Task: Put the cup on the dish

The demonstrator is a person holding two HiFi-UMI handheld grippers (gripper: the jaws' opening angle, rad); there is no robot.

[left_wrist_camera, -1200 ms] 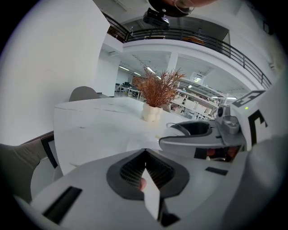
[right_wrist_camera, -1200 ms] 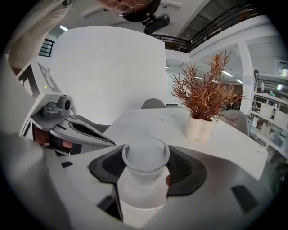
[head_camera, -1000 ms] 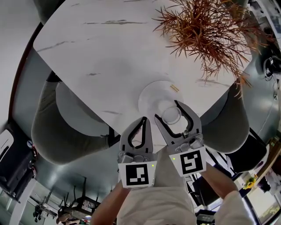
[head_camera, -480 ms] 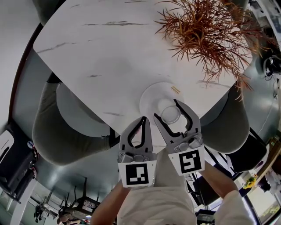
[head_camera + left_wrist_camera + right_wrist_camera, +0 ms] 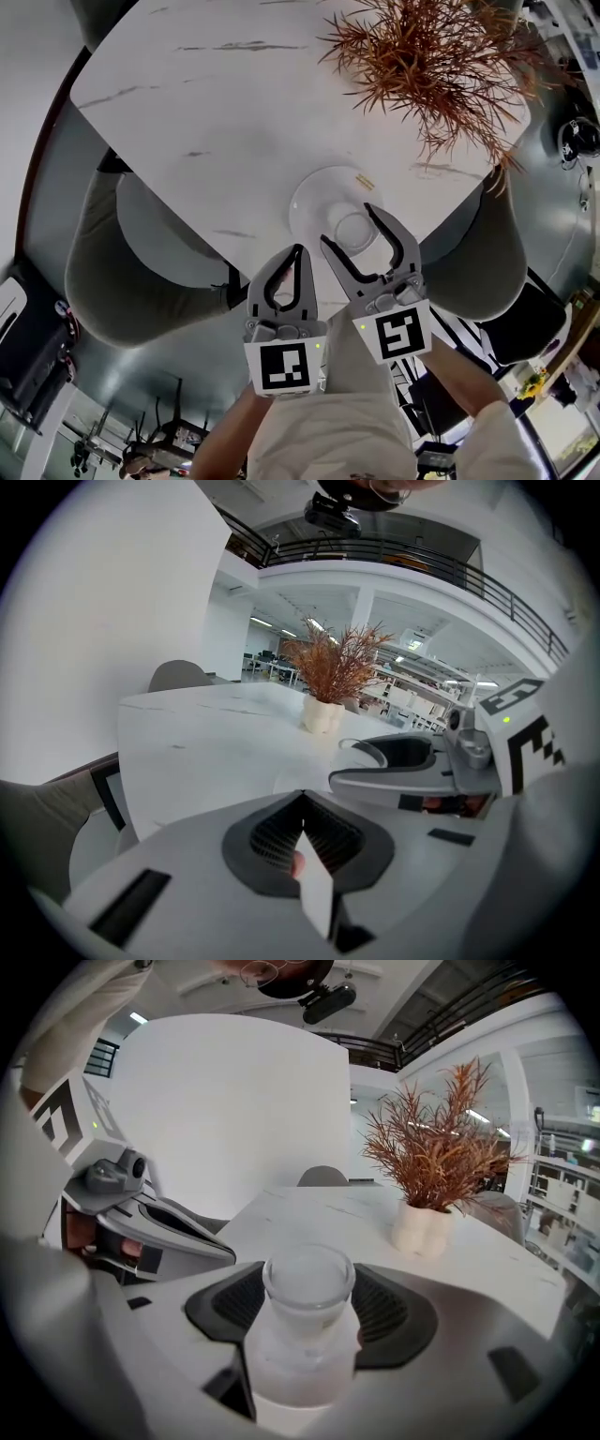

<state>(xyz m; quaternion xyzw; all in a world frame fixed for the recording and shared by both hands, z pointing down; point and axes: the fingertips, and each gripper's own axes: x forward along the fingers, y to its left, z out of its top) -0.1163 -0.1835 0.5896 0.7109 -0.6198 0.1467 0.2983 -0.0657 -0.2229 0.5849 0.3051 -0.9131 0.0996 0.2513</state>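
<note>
With the right claw pinching the cup over the near side of the dish on the surface, the person should probably centre it, lower it level, then release gently, holding the empty, pressed-together left claw clear.

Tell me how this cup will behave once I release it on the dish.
The cup looks like frosted glass: probably rigid, fragile, slippery in the jaws. Its narrow, upright shape might tip if set off-centre on the dish.
</note>
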